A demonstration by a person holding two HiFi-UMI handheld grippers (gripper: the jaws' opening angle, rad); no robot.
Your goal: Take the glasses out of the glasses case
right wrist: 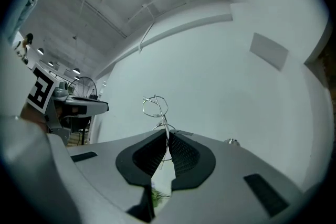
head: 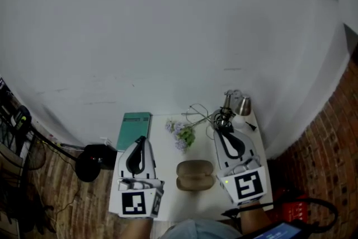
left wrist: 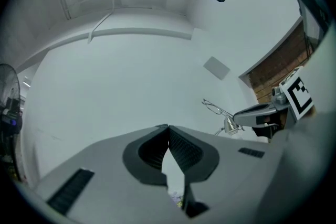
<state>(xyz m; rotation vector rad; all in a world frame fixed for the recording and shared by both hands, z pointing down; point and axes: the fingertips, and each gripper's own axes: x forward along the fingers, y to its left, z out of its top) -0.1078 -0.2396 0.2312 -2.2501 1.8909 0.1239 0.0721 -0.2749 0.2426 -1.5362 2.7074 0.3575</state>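
The tan glasses case (head: 194,175) lies open on the small white table (head: 168,198), between my two grippers. Thin wire-framed glasses (right wrist: 155,106) stick up from my right gripper (right wrist: 167,135), which is shut on one slim part of the frame. In the head view that right gripper (head: 221,127) is at the table's right, and the glasses (head: 200,113) show as thin wires beyond its tips. From the left gripper view the glasses (left wrist: 215,108) hang past the right gripper (left wrist: 236,116). My left gripper (left wrist: 168,127) is shut with nothing in it, and sits left of the case (head: 142,140).
A green book (head: 134,129) lies at the table's far left, with a sprig of pale purple flowers (head: 182,134) beside it. A small metal lamp (head: 241,104) stands at the far right corner. A white wall rises behind, brick wall (head: 330,143) to the right, and a black object (head: 92,162) on the floor to the left.
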